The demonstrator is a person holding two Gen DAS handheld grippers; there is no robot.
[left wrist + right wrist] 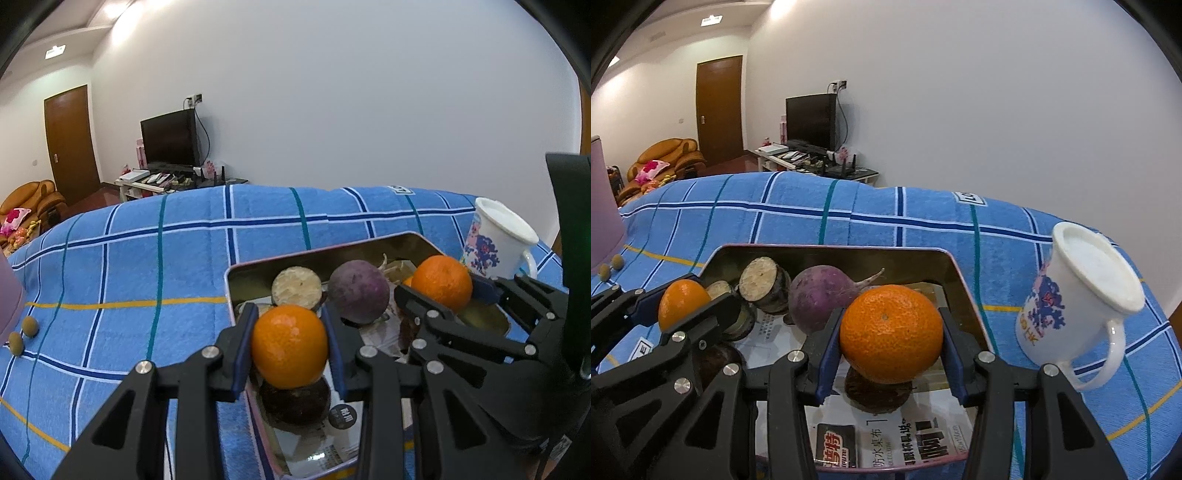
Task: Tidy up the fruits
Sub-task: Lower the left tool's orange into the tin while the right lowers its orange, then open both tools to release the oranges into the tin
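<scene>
Orange and round, a small mandarin [290,346] sits clamped between the blue-padded fingers of the left gripper [290,345], held above the near end of a shallow rectangular metal tin [255,264] on the blue checked cloth of the desk [129,266]. Beside it, the right gripper [892,338] grips a larger orange mandarin [891,334] the same way, its pads pressing both sides of the fruit over the tin's right half. Just ahead of both grippers, inside the tin, lie a round purple radish [820,297] with a thin root and cut brown root chunks [764,282] on printed paper. To the right of the right gripper stands a white floral mug [1082,295], outside the tin. Far to the left of the left gripper, two small tan round fruits [23,334] rest on the cloth.
</scene>
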